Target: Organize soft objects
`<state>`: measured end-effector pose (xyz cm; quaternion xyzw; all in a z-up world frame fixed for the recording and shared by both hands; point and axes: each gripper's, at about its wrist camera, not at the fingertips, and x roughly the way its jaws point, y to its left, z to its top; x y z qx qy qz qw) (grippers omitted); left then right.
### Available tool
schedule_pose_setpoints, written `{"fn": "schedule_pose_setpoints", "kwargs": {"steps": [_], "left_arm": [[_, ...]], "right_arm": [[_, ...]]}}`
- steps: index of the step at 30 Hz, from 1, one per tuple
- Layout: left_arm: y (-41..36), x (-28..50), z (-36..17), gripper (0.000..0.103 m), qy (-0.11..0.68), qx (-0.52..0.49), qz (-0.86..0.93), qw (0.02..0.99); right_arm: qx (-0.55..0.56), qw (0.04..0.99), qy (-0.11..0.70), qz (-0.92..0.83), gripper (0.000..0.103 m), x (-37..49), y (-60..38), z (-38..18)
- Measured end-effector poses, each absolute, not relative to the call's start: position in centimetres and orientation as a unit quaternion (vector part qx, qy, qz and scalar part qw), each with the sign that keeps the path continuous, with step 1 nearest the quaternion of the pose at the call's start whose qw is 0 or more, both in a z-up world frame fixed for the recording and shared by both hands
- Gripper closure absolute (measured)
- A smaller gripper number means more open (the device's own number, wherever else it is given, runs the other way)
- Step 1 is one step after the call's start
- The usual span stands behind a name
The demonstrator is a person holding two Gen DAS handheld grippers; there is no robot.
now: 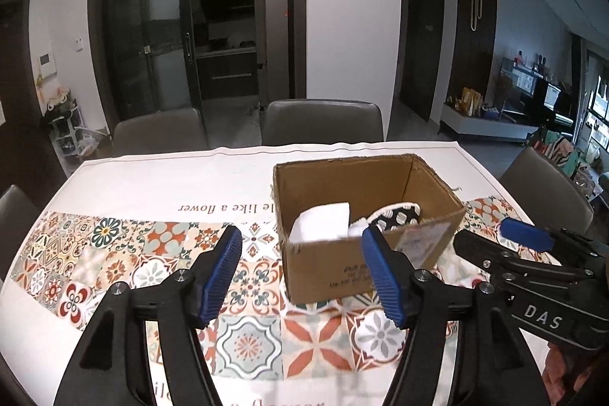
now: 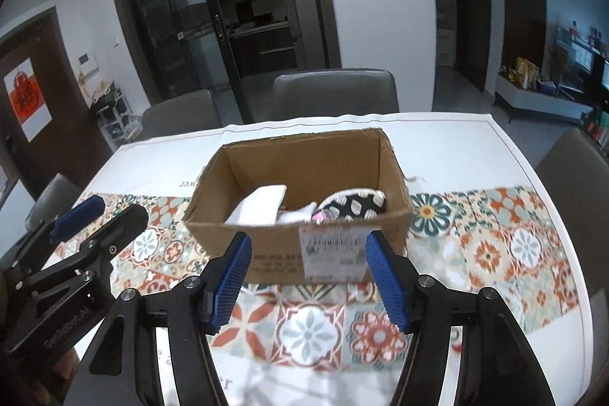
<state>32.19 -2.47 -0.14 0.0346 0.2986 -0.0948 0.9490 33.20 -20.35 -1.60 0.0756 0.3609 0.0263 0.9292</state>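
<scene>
An open cardboard box (image 2: 300,215) is seen just beyond both sets of jaws, on the tile-patterned cloth (image 2: 495,246) of the counter. Inside it are kept a white folded cloth (image 2: 262,204) and a black spotted soft piece (image 2: 354,202), side by side. The left gripper (image 1: 304,273) and right gripper (image 2: 308,276) are angled downward, jaws spread, nothing between their ribbed blue pads (image 2: 232,276).

Matt cardboard box (image 2: 274,246), glossy patterned tablecloth (image 2: 495,253), ribbed plastic pads (image 1: 222,276)
</scene>
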Motion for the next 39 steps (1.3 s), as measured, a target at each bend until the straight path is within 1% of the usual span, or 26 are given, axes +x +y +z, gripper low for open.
{"fn": "schedule_pose_setpoints", "kwargs": {"steps": [2, 10, 13, 19, 31, 35, 39], "left_arm": [[-2.3, 31.3, -0.1, 0.038, 0.299, 0.034, -0.098, 0.949], [-2.3, 26.5, -0.4, 0.032, 0.309, 0.03, -0.104, 0.945], [-2.6, 25.0, -0.4, 0.032, 0.311, 0.029, -0.105, 0.944], [-3.8, 21.3, 0.1, 0.031, 0.299, 0.027, -0.096, 0.949], [-6.0, 13.4, 1.6, 0.026, 0.262, 0.038, -0.078, 0.961], [-6.3, 10.8, 2.2, 0.021, 0.252, 0.035, -0.077, 0.964], [-6.5, 8.6, 2.6, 0.019, 0.242, 0.034, -0.075, 0.967]], "right_arm": [[0.078, 0.931, 0.357, 0.017, 0.033, 32.1, -20.2, -1.5], [0.081, 0.937, 0.339, -0.007, 0.033, 27.1, -20.3, -0.4], [0.072, 0.94, 0.332, -0.009, 0.033, 25.2, -20.5, -0.1], [0.066, 0.942, 0.33, -0.003, 0.033, 22.1, -21.3, 0.4], [0.058, 0.948, 0.313, 0.0, 0.033, 14.2, -23.7, 1.5], [0.06, 0.95, 0.307, 0.003, 0.033, 11.7, -24.2, 1.8], [0.059, 0.953, 0.297, 0.005, 0.033, 9.4, -24.6, 2.3]]}}
